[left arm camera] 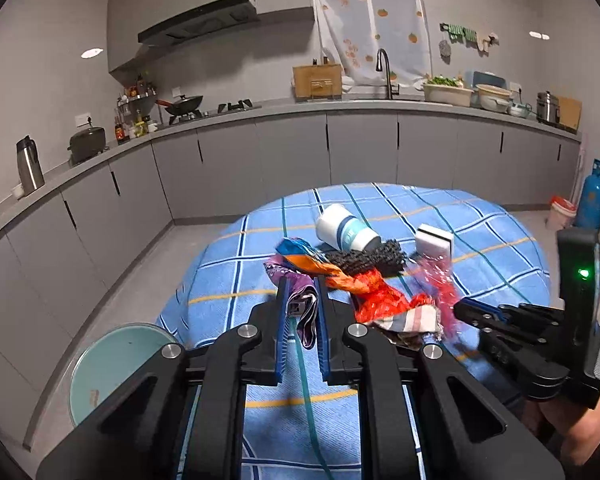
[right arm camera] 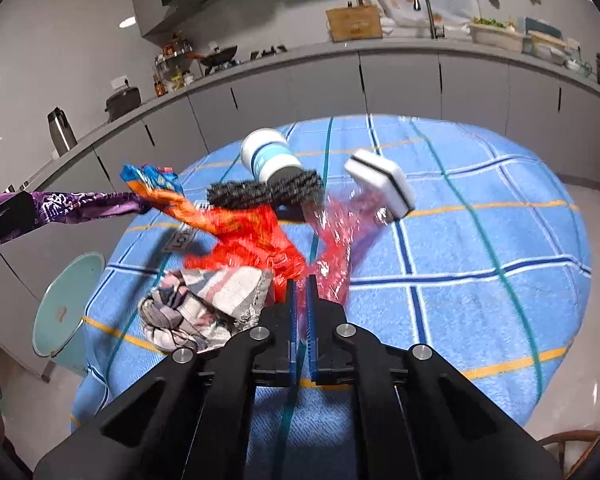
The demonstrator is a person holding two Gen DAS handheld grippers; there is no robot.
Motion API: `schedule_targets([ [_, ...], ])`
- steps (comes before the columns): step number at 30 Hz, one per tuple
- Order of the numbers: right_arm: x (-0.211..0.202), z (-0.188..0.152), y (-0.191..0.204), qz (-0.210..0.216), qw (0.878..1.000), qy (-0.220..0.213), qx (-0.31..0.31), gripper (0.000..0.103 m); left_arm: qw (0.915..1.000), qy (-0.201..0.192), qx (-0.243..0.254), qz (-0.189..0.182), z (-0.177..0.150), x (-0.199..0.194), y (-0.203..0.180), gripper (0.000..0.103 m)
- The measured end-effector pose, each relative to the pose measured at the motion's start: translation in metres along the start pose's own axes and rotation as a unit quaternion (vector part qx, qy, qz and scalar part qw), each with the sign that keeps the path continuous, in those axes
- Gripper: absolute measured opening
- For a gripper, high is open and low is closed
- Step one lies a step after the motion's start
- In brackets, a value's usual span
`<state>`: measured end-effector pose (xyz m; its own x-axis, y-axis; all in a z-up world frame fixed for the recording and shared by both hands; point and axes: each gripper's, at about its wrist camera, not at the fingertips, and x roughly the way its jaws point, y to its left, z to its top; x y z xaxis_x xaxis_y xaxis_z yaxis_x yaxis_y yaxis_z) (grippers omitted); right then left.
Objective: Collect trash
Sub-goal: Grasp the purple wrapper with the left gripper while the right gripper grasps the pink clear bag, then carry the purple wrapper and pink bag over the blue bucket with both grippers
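Meanwhile, both jaws are clamped on wrappers near the black scrubber (right arm camera: pixel 264 194), the left gripper (left arm camera: pixel 300 308) on a purple one (left arm camera: pixel 302 312) and the right gripper (right arm camera: pixel 300 300) on red film (right arm camera: pixel 332 236), with nothing binned, the orange wrapper (right arm camera: pixel 236 228) remaining on the table (right arm camera: pixel 480 240).

Cup (right arm camera: pixel 270 156) behind wrappers (right arm camera: pixel 252 236) on table (right arm camera: pixel 480 240)

Left gripper (left arm camera: pixel 300 304) jaws clamped on purple wrapper (left arm camera: pixel 300 308). Orange wrapper (left arm camera: pixel 320 266), black mesh (left arm camera: pixel 368 258), white jar (left arm camera: pixel 346 232) near counter (left arm camera: pixel 500 248) centre.
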<state>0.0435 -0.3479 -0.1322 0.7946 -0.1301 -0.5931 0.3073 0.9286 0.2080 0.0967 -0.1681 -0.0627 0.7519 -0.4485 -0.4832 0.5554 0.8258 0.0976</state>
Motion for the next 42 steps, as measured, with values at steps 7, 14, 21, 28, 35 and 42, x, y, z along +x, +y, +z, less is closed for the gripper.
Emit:
schedule_targets([
  [7,-0.027,0.010,0.010,0.009,0.999,-0.040,-0.014,0.004,0.9995,-0.027,-0.009,0.016,0.010,-0.016,0.013,0.012],
  [14,-0.043,0.018,0.026,0.014,0.997,-0.063,-0.032,0.004,0.9987,-0.040,-0.017,0.026,0.015,-0.025,0.024,0.012],
  [21,-0.055,0.027,0.041,0.028,0.996,-0.078,-0.044,0.004,0.9980,-0.042,-0.025,0.040,0.014,-0.028,0.034,0.012],
  [28,-0.052,0.035,0.061,0.053,0.994,-0.078,-0.057,0.004,0.9970,-0.041,-0.035,0.056,0.013,-0.031,0.048,0.012],
  [35,-0.050,0.043,0.082,0.074,0.991,-0.081,-0.073,0.004,0.9952,-0.041,-0.047,0.076,0.011,-0.033,0.067,0.012],
  [42,-0.043,0.047,0.108,0.105,0.987,-0.079,-0.089,0.004,0.9924,-0.035,-0.059,0.102,0.002,-0.036,0.090,0.012],
])
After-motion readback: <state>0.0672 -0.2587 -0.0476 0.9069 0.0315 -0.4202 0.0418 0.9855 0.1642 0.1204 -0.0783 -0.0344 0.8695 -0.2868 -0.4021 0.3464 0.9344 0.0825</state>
